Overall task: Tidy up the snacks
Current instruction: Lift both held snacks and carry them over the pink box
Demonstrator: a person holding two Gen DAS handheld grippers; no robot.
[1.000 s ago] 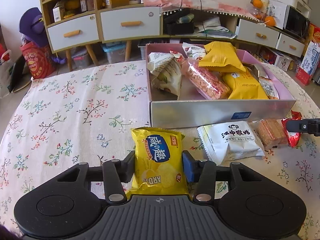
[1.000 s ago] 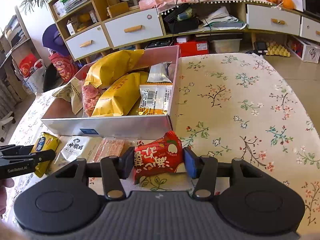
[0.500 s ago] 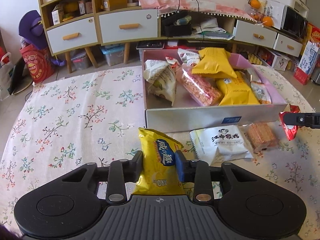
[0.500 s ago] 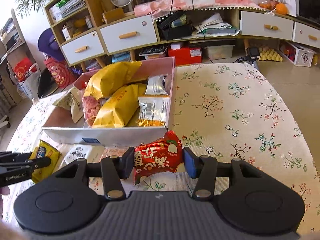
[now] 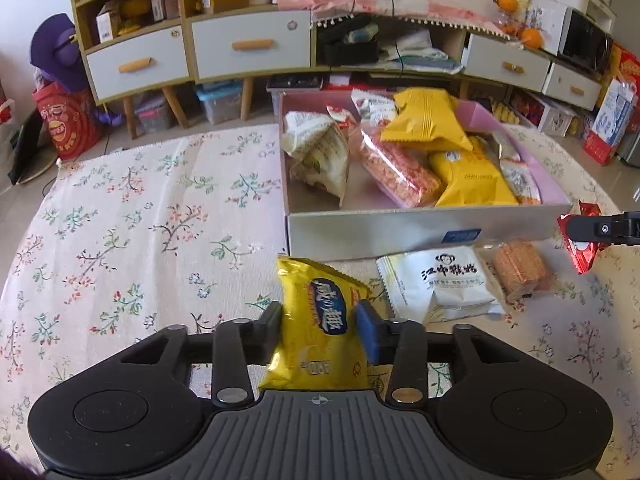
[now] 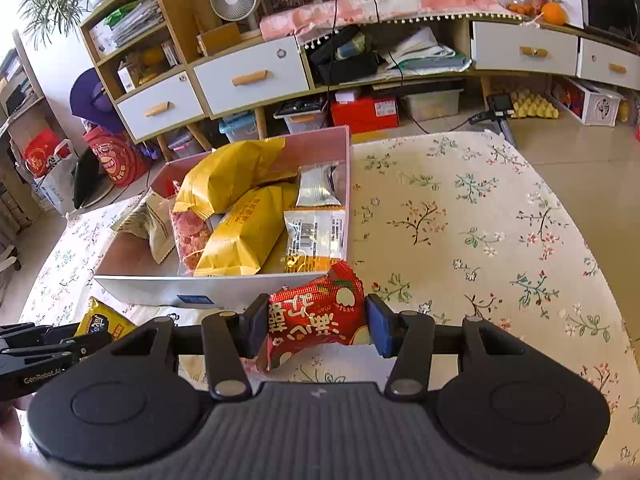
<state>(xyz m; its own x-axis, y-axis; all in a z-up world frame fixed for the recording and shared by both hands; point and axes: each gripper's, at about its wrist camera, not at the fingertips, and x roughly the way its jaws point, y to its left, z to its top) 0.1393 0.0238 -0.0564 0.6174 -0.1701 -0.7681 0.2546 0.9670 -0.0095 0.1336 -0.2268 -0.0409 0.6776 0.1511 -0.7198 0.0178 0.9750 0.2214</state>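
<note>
My left gripper (image 5: 320, 332) has a yellow chip bag (image 5: 316, 292) between its fingers. The jaws are opening, but both pads still touch the bag's sides, and the bag stands tilted up over the floral cloth. My right gripper (image 6: 316, 326) is shut on a red snack packet (image 6: 316, 312), held just in front of the box's near right corner. The pink-lined box (image 5: 400, 232) ahead holds yellow bags, a pink wafer pack and several small packets. In the left wrist view the right gripper (image 5: 600, 230) and its red packet (image 5: 582, 248) show at the right edge.
A white packet (image 5: 444, 280) and a clear-wrapped wafer pack (image 5: 520, 268) lie on the cloth in front of the box. The floral tablecloth (image 5: 140, 220) stretches left of the box and, in the right wrist view, right of it (image 6: 480, 220). Shelves and drawers stand behind the table.
The left jaws squeezed the yellow bag narrow and tipped it up from lying flat, then widened again. The right gripper kept its hold on the red packet.
</note>
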